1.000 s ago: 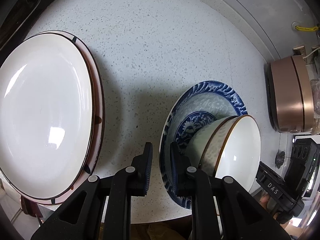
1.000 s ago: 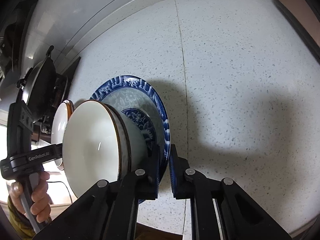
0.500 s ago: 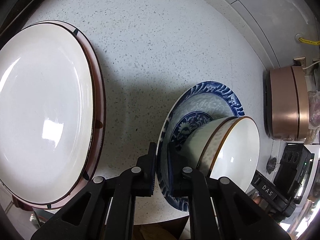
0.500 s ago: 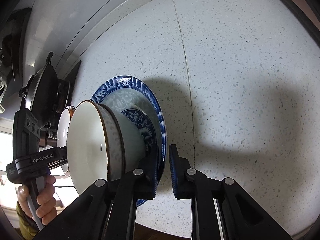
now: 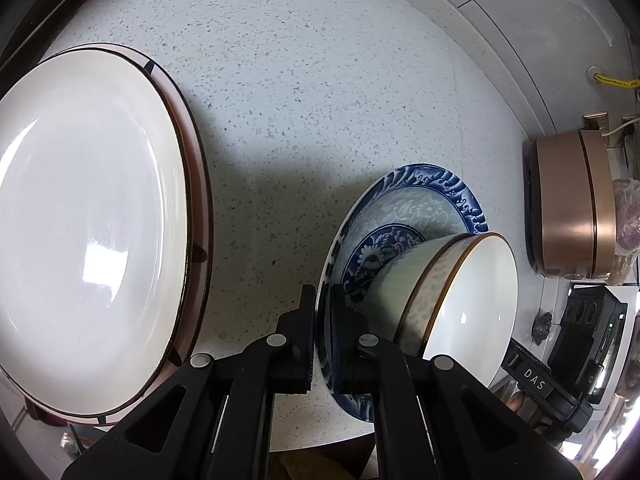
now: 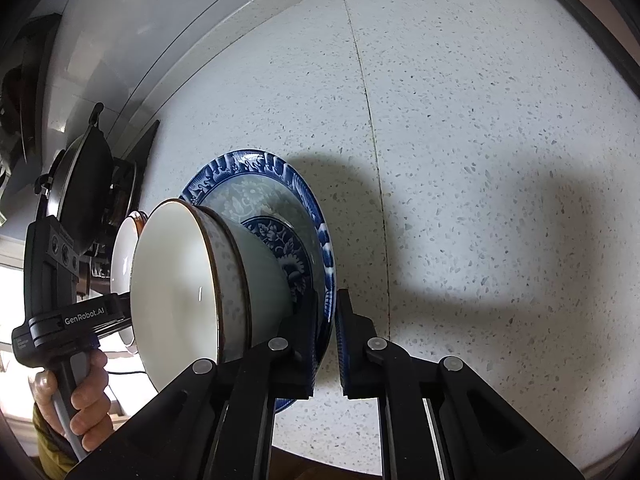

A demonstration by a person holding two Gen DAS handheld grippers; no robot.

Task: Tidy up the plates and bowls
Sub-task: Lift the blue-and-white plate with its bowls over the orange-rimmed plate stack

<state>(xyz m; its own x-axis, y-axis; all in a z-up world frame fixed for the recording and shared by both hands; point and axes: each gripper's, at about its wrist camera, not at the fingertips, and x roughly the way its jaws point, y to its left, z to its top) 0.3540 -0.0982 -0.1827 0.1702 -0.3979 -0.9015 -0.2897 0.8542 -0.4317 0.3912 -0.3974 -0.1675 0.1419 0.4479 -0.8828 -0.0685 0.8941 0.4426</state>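
Both your tongs, left tongs (image 5: 322, 344) and right tongs (image 6: 325, 350), are clenched on the blue plate (image 5: 420, 204) rim at the tabletop's near edge; glazed, brittle, top-heavy with the bowl (image 5: 468, 308) aboard

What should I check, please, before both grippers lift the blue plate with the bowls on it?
1. Left gripper shut on the blue plate rim: ok; its jaws have just been closing, with the rim between them.
2. Right gripper shut on the opposite rim: ok.
3. Stacked bowls sitting in the middle of the plate: ok.
4. Counter bare between this plate and the white plate: ok.
5. Bowls will not slide when lifted: cannot tell.
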